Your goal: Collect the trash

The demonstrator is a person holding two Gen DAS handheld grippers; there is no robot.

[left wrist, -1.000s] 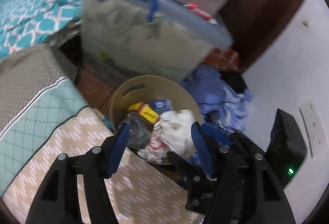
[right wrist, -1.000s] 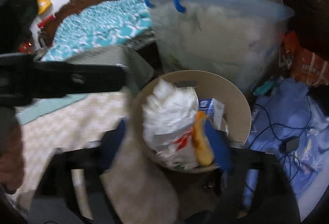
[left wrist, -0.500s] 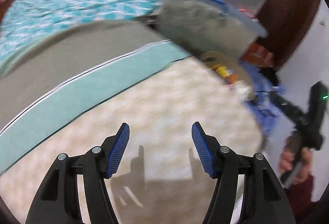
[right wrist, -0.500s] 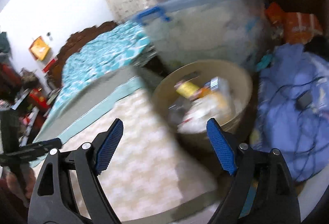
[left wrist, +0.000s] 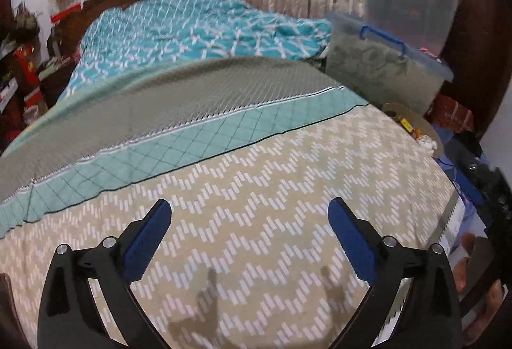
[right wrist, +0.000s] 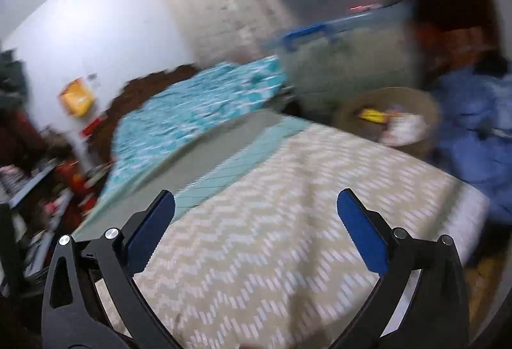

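A round tan trash bin (right wrist: 412,107) stands off the bed's far right corner, with white crumpled trash (right wrist: 404,128) and a yellow packet (right wrist: 372,115) inside. In the left wrist view only its rim (left wrist: 416,125) shows past the bed edge. My left gripper (left wrist: 249,221) is open and empty, low over the beige zigzag bedspread (left wrist: 256,189). My right gripper (right wrist: 256,214) is open and empty over the same bedspread (right wrist: 288,221). No loose trash shows on the bed.
A teal patterned blanket (left wrist: 198,28) lies at the bed's far end. Stacked clear storage boxes (left wrist: 390,60) stand behind the bin. Blue clothes (right wrist: 473,125) lie on the floor at right. Cluttered shelves (left wrist: 22,77) are at the left.
Both grippers have pulled back from over the bin to above the bed. The right gripper let the white trash go into the bin. The left gripper has opened wider.
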